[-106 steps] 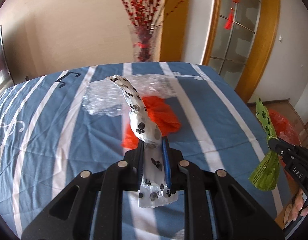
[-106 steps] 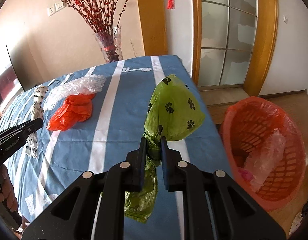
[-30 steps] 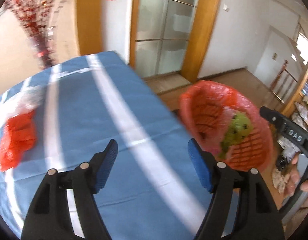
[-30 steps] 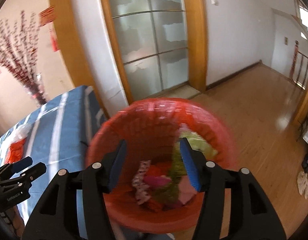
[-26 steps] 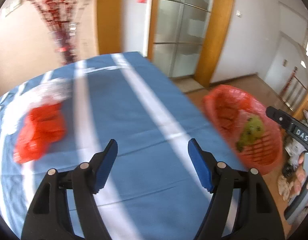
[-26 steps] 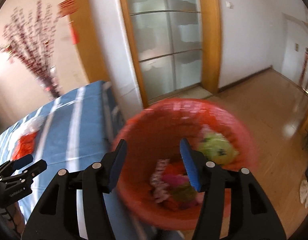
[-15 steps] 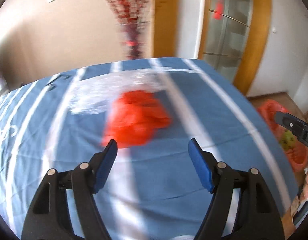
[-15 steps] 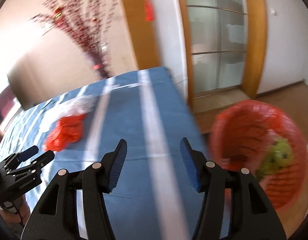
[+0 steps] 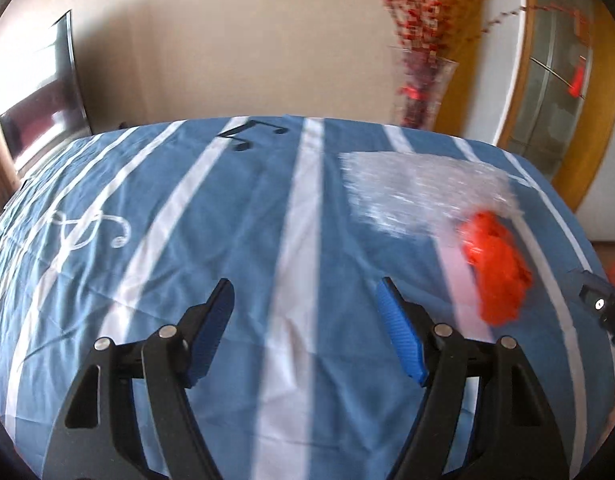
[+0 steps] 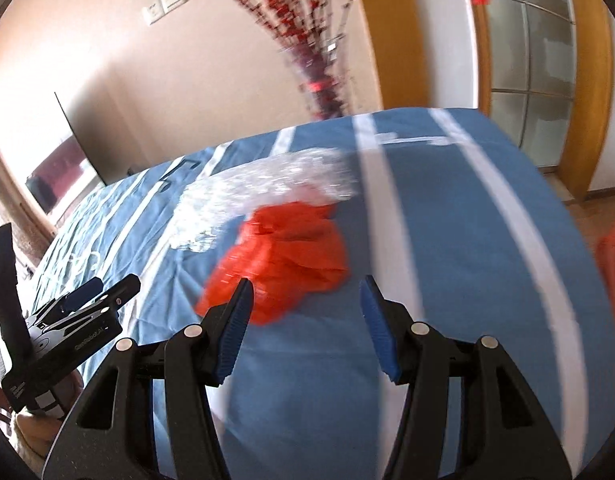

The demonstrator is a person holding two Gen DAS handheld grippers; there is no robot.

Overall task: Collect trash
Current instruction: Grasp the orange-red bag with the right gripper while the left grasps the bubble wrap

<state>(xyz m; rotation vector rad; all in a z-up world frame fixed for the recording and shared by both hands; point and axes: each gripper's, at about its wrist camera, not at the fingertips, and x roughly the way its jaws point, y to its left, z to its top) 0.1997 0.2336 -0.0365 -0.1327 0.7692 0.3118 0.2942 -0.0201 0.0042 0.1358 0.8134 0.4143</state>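
While both views are smeared by motion blur, the main items can be read. The left claw (image 9: 303,300) stands spread, nothing between its blue pads, above the blue-and-white striped cloth covering the bench (image 9: 227,240). The right claw (image 10: 305,298) is likewise spread and empty.

In the right wrist view, the orange plastic bag (image 10: 287,256) lies crumpled on the cloth at 12 o'clock from the claw, just beyond the tips; the left pad overlaps its near edge in the picture, and contact cannot be confirmed. The clear plastic wrap (image 10: 259,192) lies behind it, at 11 o'clock, touching or overlapping the bag; blur hides the boundary.

In the left wrist view, the same bag (image 9: 497,268) sits at 2 o'clock, and the wrap (image 9: 423,192) at 1 o'clock.

An orange-red shape (image 10: 613,264) is cut off at the right edge, at 3 o'clock, and cannot be identified. The vase of red branches (image 10: 323,84) stands beyond the far bench edge, heavily blurred. A dark screen (image 9: 43,92) is partly cropped at 10 o'clock.
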